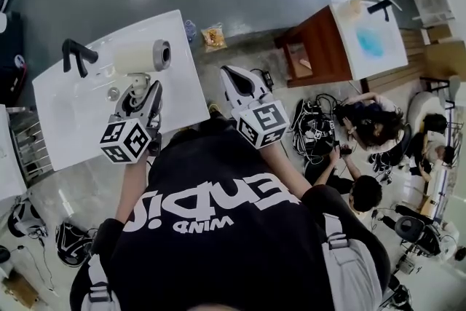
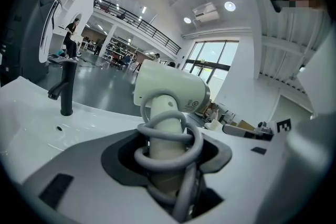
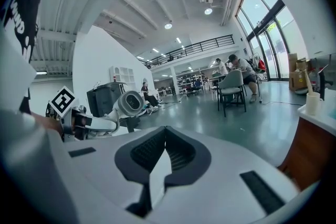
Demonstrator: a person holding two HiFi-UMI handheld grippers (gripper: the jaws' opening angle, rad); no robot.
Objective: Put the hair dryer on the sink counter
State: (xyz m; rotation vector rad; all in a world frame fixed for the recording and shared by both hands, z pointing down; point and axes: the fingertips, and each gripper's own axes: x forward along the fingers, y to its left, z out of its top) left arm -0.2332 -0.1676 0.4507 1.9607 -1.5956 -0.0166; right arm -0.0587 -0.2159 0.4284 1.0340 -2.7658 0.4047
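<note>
Hair dryer (image 2: pixel 170 86) of cream plastic, grey cord (image 2: pixel 169 140) looped round handle, pinched at that handle by left hand-held gripper (image 2: pixel 168 160) over white sink table (image 1: pixel 73 113). Probably light, rigid, smooth, top-heavy; grip best kept on corded handle. Empty, pressed together: right hand-held gripper (image 3: pixel 163 157).

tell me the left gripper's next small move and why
Probably lower the left gripper until the hair dryer rests on the sink counter: its jaws clamp the handle, and the dryer hangs over the white top near the faucet.
</note>
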